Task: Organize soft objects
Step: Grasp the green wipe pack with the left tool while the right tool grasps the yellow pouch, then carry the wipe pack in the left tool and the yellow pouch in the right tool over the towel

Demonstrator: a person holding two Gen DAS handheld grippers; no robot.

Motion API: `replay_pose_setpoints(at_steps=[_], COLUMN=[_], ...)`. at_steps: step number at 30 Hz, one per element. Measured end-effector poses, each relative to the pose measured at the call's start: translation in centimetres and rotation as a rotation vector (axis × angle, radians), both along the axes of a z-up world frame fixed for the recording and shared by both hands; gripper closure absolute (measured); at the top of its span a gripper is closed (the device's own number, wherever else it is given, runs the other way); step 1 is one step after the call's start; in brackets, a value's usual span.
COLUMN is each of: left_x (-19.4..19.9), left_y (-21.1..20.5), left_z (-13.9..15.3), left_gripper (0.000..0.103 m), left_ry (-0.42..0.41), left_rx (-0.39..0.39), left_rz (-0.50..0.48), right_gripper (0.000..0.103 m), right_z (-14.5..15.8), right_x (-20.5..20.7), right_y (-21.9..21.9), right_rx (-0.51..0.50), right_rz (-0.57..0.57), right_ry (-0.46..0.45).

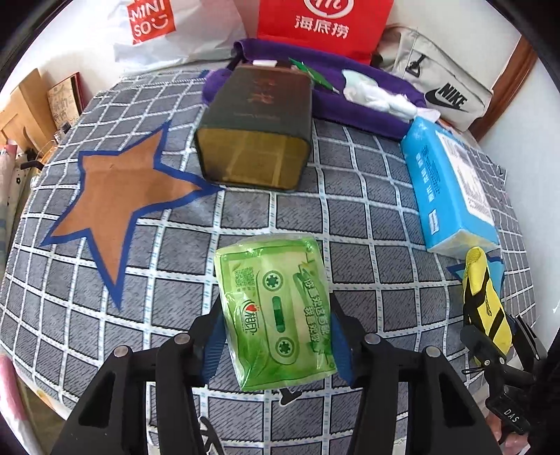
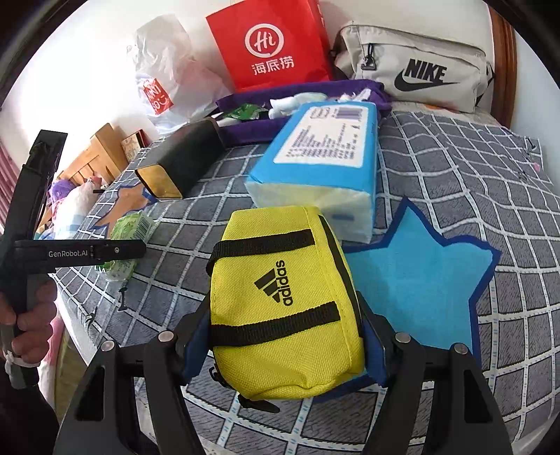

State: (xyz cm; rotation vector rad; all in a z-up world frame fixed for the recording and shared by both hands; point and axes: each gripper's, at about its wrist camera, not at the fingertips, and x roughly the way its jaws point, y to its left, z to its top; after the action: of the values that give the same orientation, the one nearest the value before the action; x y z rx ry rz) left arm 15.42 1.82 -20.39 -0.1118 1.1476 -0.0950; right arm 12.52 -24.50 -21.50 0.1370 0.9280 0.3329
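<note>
Green plastic tissue pack, long axis running up-frame away from the camera, sits clamped in the left gripper at lower centre; the right gripper squeezes an upright yellow fabric pouch.

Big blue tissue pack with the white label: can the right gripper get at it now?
Probably not: the right gripper is shut on the yellow fabric Adidas pouch, which lies between it and the big blue tissue pack.

The tin box lies mid-bed, one star patch to its left and the tissue pack near the right edge. Behind them, along the far edge, a towel, a paper bag and a waist bag line up.
</note>
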Motion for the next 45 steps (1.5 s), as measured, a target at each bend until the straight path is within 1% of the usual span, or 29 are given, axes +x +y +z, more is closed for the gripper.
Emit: replay_pose_setpoints(at_steps=[5, 11, 16, 18, 26, 27, 32, 36, 41, 45], left_x=[-0.6, -0.9, -0.8, -0.7, 0.1, 0.2, 0.7, 1.7, 2.7, 3.7], left_y=[0.2, 0.6, 0.5, 0.7, 1.3, 1.3, 1.8, 2.2, 2.4, 2.2], left_z=[1.3, 2.7, 4.3, 5.0, 7.6, 7.8, 8.9, 9.4, 10.3, 11.1], left_gripper=[0.053, 0.053, 0.053, 0.053, 0.053, 0.053, 0.053, 0.053, 0.053, 0.053], left_ry=[-0.028, -0.047, -0.08, -0.09, -0.136, -0.141, -0.16, -0.158, -0.17, -0.181], left_rx=[-0.02, -0.079, -0.071, -0.085, -0.094, -0.092, -0.092, -0.095, -0.094, -0.093], left_rz=[0.014, 0.036, 0.038, 0.04, 0.037, 0.037, 0.048, 0.059, 0.063, 0.058], right_gripper=[0.032, 0.032, 0.032, 0.032, 0.032, 0.032, 0.032, 0.032, 0.032, 0.032], right_z=[1.7, 4.0, 6.4, 7.3, 9.6, 9.9, 11.1, 11.9, 12.7, 13.5], right_x=[-0.2, -0.4, -0.5, -0.4, 0.7, 0.7, 1.4, 2.0, 3.1, 3.9], right_y=[0.4, 0.6, 0.3, 0.1, -0.3, -0.3, -0.1, -0.4, -1.4, -1.9], right_rx=[-0.007, -0.018, -0.035, -0.036, -0.032, -0.038, -0.041, -0.038, -0.001, 0.005], right_rz=[0.017, 0.021, 0.017, 0.013, -0.016, -0.011, -0.015, -0.028, -0.052, -0.075], right_ry=[-0.022, -0.063, -0.109, -0.122, -0.151, -0.196, -0.21, -0.22, -0.21, -0.214])
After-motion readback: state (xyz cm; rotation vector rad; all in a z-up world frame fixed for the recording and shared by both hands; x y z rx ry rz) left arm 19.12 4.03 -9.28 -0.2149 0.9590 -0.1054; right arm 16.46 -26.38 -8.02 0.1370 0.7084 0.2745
